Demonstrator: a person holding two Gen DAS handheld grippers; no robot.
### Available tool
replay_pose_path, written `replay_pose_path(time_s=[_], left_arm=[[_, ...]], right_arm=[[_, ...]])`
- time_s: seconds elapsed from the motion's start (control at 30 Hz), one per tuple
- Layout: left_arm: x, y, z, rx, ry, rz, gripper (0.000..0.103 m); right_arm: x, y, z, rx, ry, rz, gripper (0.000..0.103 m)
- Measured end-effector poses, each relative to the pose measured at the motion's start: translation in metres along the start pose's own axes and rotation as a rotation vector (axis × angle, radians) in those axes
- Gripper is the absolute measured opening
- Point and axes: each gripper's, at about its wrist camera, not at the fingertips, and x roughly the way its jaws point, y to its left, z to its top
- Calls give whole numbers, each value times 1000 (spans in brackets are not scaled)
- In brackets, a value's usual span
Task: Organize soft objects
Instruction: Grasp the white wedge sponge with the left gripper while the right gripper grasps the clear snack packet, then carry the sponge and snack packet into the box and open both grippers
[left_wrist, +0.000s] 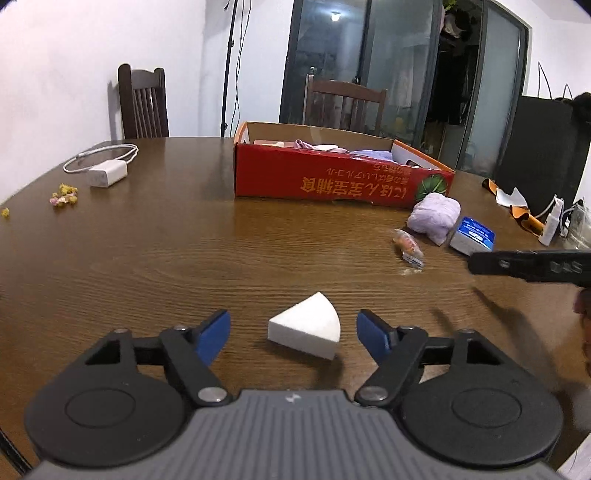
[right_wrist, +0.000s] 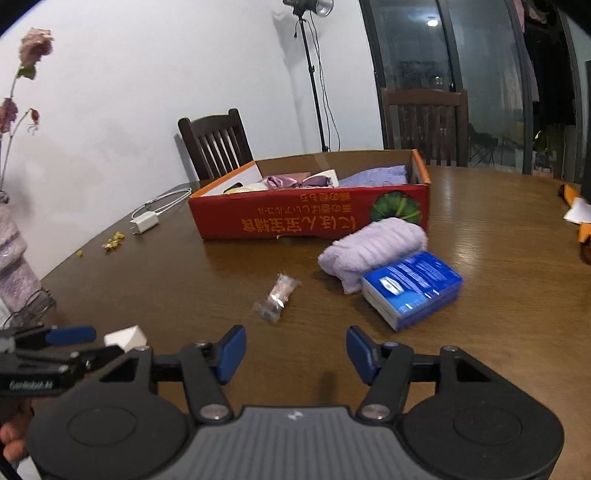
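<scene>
A white wedge-shaped sponge (left_wrist: 306, 324) lies on the wooden table between the open blue pads of my left gripper (left_wrist: 293, 334); it also shows in the right wrist view (right_wrist: 125, 338). My right gripper (right_wrist: 295, 350) is open and empty above the table. Ahead of it lie a rolled lilac towel (right_wrist: 371, 247), a blue tissue pack (right_wrist: 413, 288) leaning on the towel, and a small clear wrapped packet (right_wrist: 277, 297). A red cardboard box (right_wrist: 314, 218) holds several soft cloths. The towel (left_wrist: 436, 218) and the box (left_wrist: 332, 181) also show in the left wrist view.
A white charger with its cable (left_wrist: 107, 171) and small dried flowers (left_wrist: 64, 195) lie at the far left. Orange and white items (left_wrist: 517, 206) sit at the right edge. Two dark chairs (left_wrist: 142, 101) stand behind the table. My right gripper's finger (left_wrist: 528, 264) shows at the right.
</scene>
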Motion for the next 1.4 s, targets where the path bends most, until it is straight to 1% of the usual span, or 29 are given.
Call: replay_pose_path(time_s=[0.07,0.13,0.2,0.23,0.27,0.3,0.33,0.37,0.4,0.43,0.53,0.67,0.77,0.87,0.97,1.07,1.17,1.2,1.27,1.33,1.4], left_arm=[[4,1,0,0,10,1,73],[7,2,1,-5,22,1,68],[9,2,3,-1,27,-11,55],[11,2,3,6,35,-29,51],[11,0,2,13,34,-41,42],[11,-2,2,23,35,-54,39],[11,-5,2,38,35,-51,39],[11,-8,2,55,34,-45,38],[12,-9,1,73,35,-43,37],[12,-11,2,81,33,-42,37],[12,-10,5,76,39,-51,35],[7,-13,9,60,29,-82,35],[2,-21,9,67,22,-107,35],[1,-28,11,57,28,-149,35],[3,-36,16,53,27,-182,35],[10,-44,34,59,12,-224,35],[20,-50,68,80,-61,-252,35],[26,-51,82,84,-87,-256,35],[45,-50,112,81,-111,-251,35],[70,-49,141,85,-114,-236,35],[98,-46,169,70,-97,-219,35]], right_arm=[[17,2,8,1,5,13,58],[34,7,15,-13,10,7,58],[49,13,21,-34,10,0,56],[57,15,24,-37,20,3,55],[64,16,26,-40,32,0,49],[70,19,27,-49,41,-8,45],[75,21,28,-59,49,-14,44],[80,22,28,-65,63,-17,36],[84,22,28,-68,73,-13,32],[85,23,27,-71,73,-10,24],[85,25,26,-80,71,-7,17],[72,23,20,-77,61,11,17],[51,22,11,-83,44,25,17],[30,17,3,-62,32,34,17],[12,9,-2,-42,15,27,17],[-2,-2,3,-27,-18,16,17],[-9,-15,23,-30,-63,20,17],[-8,-19,33,-44,-79,17,17],[-3,-27,56,-72,-109,3,17],[9,-37,84,-100,-132,2,17],[27,-47,113,-122,-137,9,17]])
